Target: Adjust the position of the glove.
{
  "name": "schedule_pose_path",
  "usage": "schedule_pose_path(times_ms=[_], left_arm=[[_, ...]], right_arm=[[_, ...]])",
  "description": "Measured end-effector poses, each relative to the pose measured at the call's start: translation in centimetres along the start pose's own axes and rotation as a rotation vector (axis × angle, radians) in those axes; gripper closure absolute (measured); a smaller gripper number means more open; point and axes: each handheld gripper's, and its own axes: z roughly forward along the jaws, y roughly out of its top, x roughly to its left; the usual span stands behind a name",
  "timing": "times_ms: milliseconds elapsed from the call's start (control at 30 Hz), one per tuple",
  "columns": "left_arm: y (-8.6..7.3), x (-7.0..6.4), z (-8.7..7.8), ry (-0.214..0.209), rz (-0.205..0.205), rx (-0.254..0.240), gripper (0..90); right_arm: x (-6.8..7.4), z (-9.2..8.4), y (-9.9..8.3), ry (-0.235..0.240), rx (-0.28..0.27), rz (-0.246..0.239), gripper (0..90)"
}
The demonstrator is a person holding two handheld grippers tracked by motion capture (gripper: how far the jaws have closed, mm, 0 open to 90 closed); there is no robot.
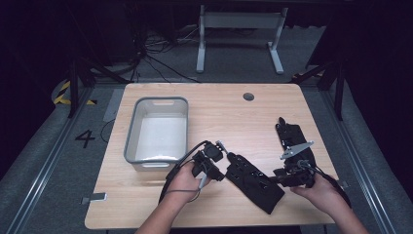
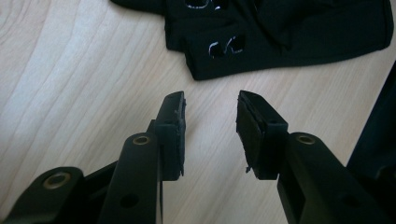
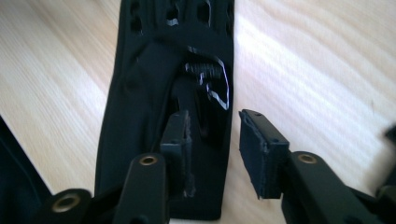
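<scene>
Two black gloves (image 1: 254,181) (image 1: 293,140), one grey bin (image 1: 157,132)

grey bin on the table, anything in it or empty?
Empty. In the high view the grey bin shows a bare pale floor, and both black gloves lie outside it on the table.

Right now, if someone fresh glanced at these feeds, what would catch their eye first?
Probably the two black perforated garments on the pale wooden table: one black piece lies near the front middle between the hands, another black piece toward the right edge. Next, the grey bin at the left, nothing visible inside it. The left gripper stands open over bare wood just short of the fabric, and the right gripper open at a garment's edge.
</scene>
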Motion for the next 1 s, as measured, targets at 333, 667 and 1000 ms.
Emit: schedule_pose_path(times_ms=[333,667,1000], left_arm=[[1.2,0.9,1.3,-0.032,-0.028,0.026,62.9],[1.5,0.6,2.0,-0.03,-0.017,0.042,62.6],[2.0,0.1,3.0,-0.02,-0.012,0.056,61.6]], right_arm=[[-0.5,0.6,-2.2,0.013,0.121,0.103,64.7],[-0.2,1.5,-2.4,-0.01,0.192,0.099,62.1],[0.7,2.2,-2.2,-0.052,0.209,0.052,76.8]])
